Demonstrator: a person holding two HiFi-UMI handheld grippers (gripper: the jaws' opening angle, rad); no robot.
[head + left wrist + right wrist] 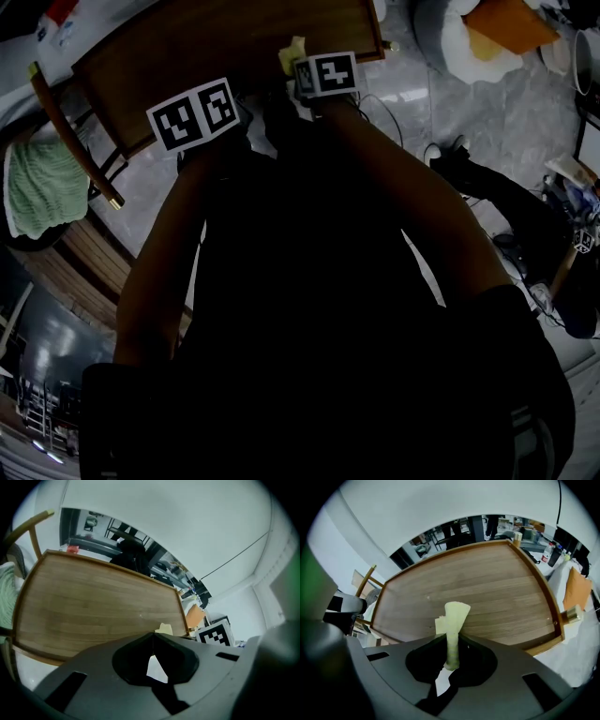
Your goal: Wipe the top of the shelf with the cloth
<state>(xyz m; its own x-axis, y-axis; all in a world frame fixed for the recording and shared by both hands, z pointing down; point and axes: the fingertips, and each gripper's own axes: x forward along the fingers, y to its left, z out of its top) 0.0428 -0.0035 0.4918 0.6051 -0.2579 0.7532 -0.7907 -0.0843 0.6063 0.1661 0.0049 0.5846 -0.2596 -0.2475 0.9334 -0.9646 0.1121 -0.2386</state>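
Observation:
The shelf top (187, 47) is a brown wooden board with a raised rim, also seen in the left gripper view (93, 606) and the right gripper view (487, 588). My right gripper (452, 641) is shut on a pale yellow cloth (453, 620), which sticks up from the jaws over the board's near edge. In the head view the cloth (293, 49) shows just beyond the right gripper (323, 73). My left gripper (153, 637) is shut with nothing in it, held at the board's near edge, left of the right one (194, 114). The cloth's tip (164, 629) peeks over its jaws.
A wooden chair (70, 131) with a green towel (42, 187) stands left of the shelf. An orange sheet (511, 23) lies on something white at the far right. Dark gear and cables (506, 206) lie on the grey floor to the right.

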